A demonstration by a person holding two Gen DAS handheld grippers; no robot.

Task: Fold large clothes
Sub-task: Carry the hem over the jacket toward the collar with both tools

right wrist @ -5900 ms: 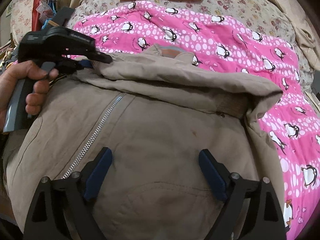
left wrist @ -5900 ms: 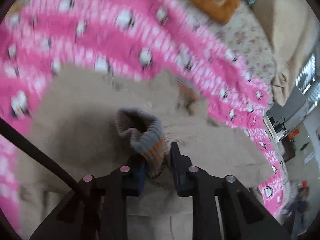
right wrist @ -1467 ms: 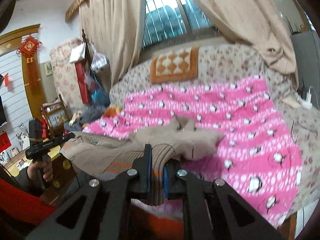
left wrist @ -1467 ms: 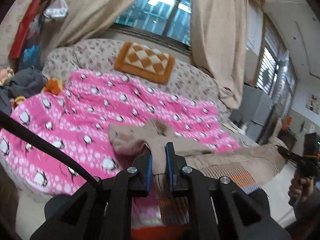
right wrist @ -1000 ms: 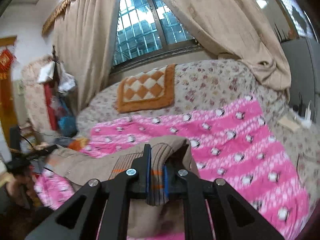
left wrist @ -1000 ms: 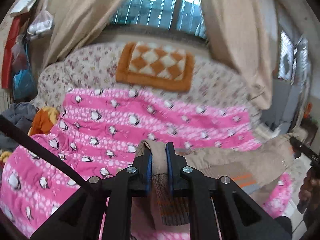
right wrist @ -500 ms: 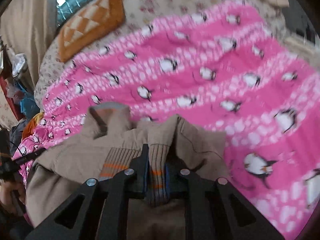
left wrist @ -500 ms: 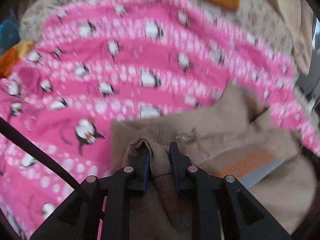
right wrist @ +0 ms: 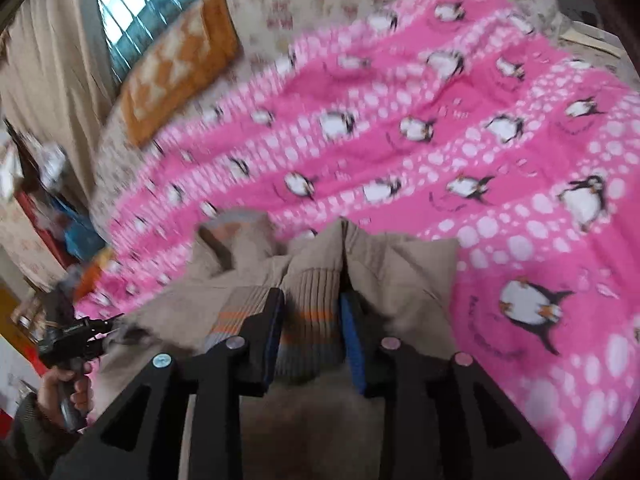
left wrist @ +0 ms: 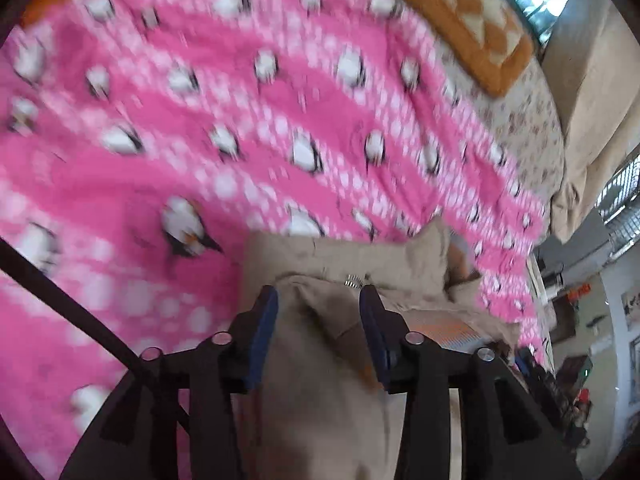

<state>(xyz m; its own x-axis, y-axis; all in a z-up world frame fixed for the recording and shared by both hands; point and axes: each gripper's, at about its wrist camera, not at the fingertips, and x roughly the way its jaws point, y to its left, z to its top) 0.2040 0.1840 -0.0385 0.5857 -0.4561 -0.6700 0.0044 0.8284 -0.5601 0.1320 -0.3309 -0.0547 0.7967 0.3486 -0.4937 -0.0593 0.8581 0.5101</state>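
While both grippers gape, left gripper and right gripper straddle the tan jacket: soft, bulky, limp; best gripped at its ribbed hem.

Motion blur softens the pink penguin blanket across the whole left wrist view, so its penguins read as white smears. The tan jacket runs off the bottom edge there, its lower part hidden behind the left gripper, and its striped ribbed band is half covered by a fold. In the right wrist view the orange checked cushion and the clutter at the left edge are blurred beyond telling. The jacket leaves that frame at the bottom. The person's left hand is partly cut by the edge.
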